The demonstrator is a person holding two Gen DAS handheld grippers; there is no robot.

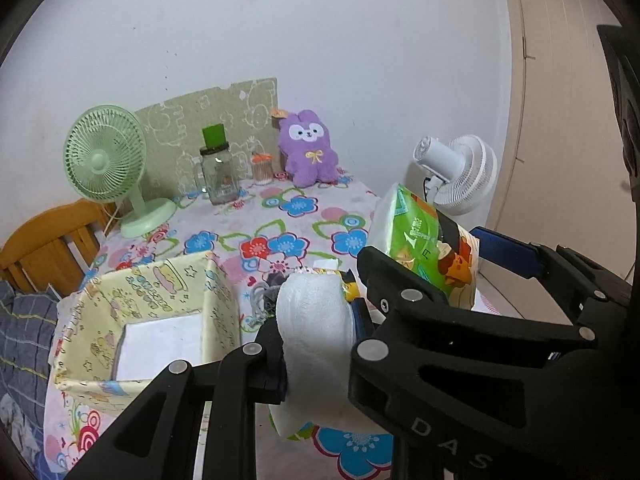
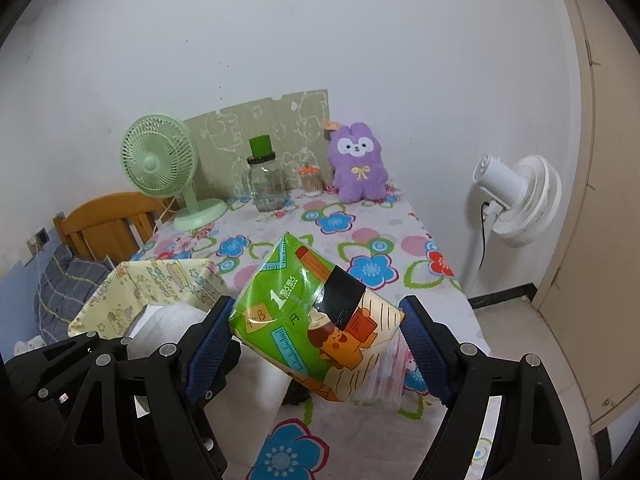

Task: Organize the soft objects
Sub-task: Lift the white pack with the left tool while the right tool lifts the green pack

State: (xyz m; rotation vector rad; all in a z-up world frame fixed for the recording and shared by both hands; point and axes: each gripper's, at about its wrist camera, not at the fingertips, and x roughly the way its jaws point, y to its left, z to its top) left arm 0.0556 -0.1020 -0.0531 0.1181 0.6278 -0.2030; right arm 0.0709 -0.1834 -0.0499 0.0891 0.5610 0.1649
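Observation:
My left gripper (image 1: pixel 320 340) is shut on a white rolled towel (image 1: pixel 316 344), held above the table just right of the yellow fabric box (image 1: pixel 152 296). My right gripper (image 2: pixel 316 320) is shut on a green tissue pack (image 2: pixel 316 312), held in the air above the table to the right of the towel; the pack also shows in the left wrist view (image 1: pixel 424 244). The box (image 2: pixel 156 284) is open and holds a white flat item (image 1: pixel 160 344). A purple plush bunny (image 1: pixel 306 148) sits upright at the table's far edge by the wall.
The flowered tablecloth (image 1: pixel 280 236) covers the table. A green desk fan (image 1: pixel 108 168), a glass jar with a green lid (image 1: pixel 218 168) and a small toothpick jar (image 1: pixel 262 168) stand at the back. A white floor fan (image 2: pixel 516 200) stands right; a wooden chair (image 2: pixel 108 224) left.

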